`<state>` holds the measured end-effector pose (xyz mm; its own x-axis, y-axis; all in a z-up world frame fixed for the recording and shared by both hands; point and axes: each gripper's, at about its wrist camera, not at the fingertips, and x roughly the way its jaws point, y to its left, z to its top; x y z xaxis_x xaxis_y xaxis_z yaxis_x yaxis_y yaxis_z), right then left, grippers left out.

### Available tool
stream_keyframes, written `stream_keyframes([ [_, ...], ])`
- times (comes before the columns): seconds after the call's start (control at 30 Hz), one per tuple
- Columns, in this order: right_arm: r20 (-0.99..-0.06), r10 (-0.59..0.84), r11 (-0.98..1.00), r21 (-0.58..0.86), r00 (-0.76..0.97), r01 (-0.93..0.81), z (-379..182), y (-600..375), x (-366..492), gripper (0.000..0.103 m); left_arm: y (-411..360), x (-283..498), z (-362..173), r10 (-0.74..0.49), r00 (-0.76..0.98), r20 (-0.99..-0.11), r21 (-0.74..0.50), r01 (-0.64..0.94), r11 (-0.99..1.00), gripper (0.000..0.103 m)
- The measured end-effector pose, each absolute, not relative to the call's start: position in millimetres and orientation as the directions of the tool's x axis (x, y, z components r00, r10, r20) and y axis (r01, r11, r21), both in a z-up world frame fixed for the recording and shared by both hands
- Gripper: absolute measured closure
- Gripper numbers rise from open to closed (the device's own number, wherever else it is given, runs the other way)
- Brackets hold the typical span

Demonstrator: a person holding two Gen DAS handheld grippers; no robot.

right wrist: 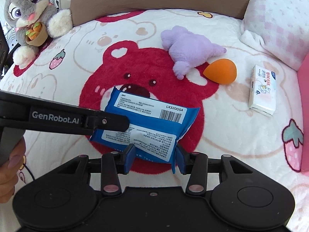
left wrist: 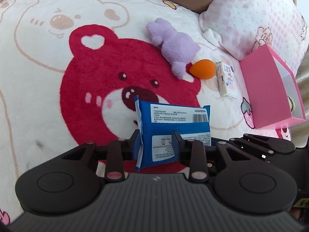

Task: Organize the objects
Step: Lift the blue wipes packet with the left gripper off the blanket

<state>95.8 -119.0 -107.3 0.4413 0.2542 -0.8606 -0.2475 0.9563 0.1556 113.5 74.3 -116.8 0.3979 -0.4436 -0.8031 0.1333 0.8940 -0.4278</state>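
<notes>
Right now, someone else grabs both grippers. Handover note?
Left gripper: shut on the blue wipes pack, held off the blanket.
Right gripper: fingers either side of the same pack's near end, touching it; firm grip or not, cannot tell.
Lying on the blanket: purple plush, orange sponge beside it, small white tissue pack further right.
Pink box at the right, open; contents hard to make out.
Done: pack lifted. Left: place the pack, probably in the box, then the other three.
</notes>
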Motion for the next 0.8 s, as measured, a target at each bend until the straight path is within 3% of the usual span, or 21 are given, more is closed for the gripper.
stream_keyframes([
  [0.37,-0.85,0.222,0.96,0.105,0.478,-0.259,-87,-126,71,0.049,55,95,-98,-0.444,0.376,-0.813,-0.406,0.18,0.896,0.071],
  [0.8,-0.835,0.264,0.953,0.146,0.483,-0.267,-57,-143,46,0.034,46,72,-64,-0.492,0.355,-0.795,-0.45,0.199,0.871,0.07],
])
